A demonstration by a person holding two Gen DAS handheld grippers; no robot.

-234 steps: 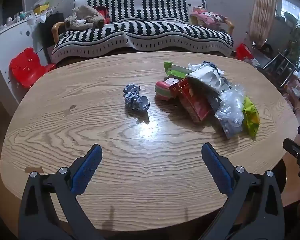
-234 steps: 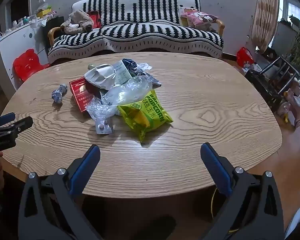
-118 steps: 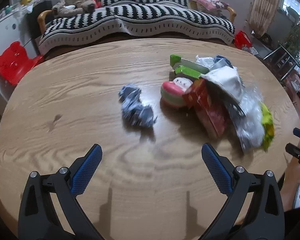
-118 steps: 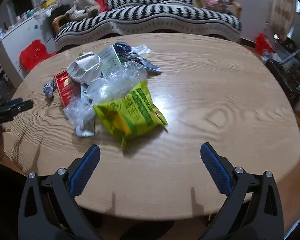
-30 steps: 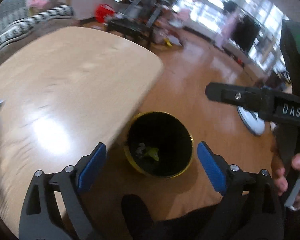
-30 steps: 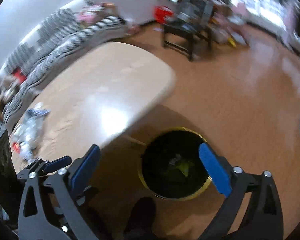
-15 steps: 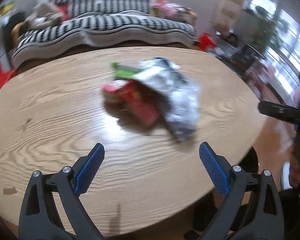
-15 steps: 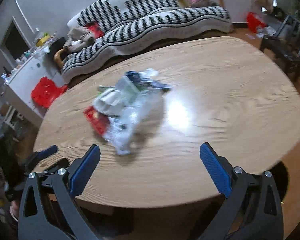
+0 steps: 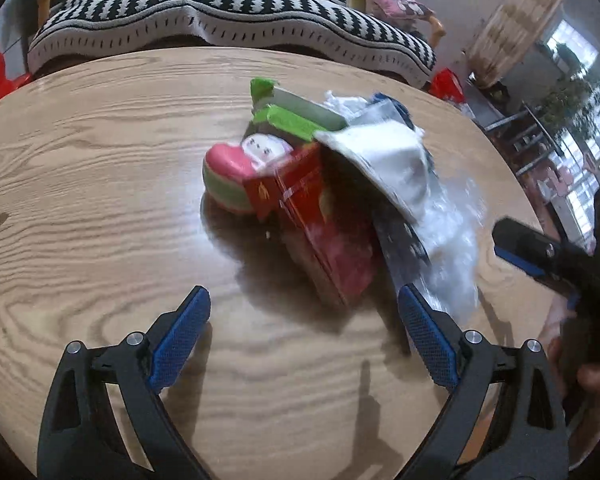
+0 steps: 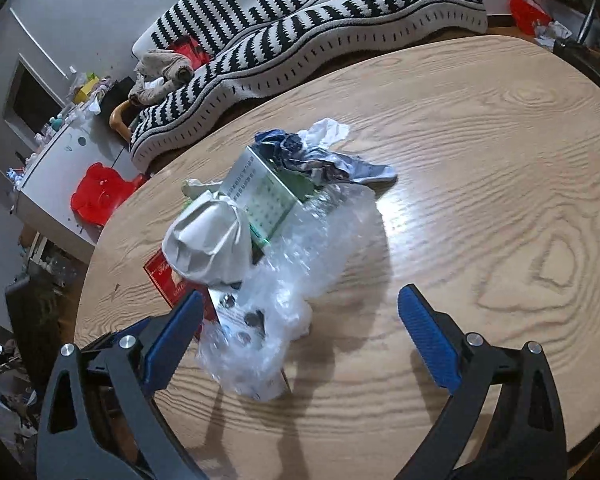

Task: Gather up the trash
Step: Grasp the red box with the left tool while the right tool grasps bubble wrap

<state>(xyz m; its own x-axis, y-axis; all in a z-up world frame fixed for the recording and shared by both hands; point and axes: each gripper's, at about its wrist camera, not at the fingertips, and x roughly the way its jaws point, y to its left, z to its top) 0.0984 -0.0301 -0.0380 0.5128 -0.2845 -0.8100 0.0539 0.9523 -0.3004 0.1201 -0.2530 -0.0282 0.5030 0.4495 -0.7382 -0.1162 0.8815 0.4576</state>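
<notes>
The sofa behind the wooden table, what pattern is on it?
The sofa has black and white stripes, in jagged bars. It shows best in the right wrist view.

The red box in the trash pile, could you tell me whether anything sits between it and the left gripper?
Nothing visible does. The left gripper is open above bare table, and the red box has its near end exposed.

Bare worktop (image 9: pixel 80 200) lies left of the trash pile (image 9: pixel 332 216); the right claw (image 9: pixel 540 256) crowds its right side.
</notes>
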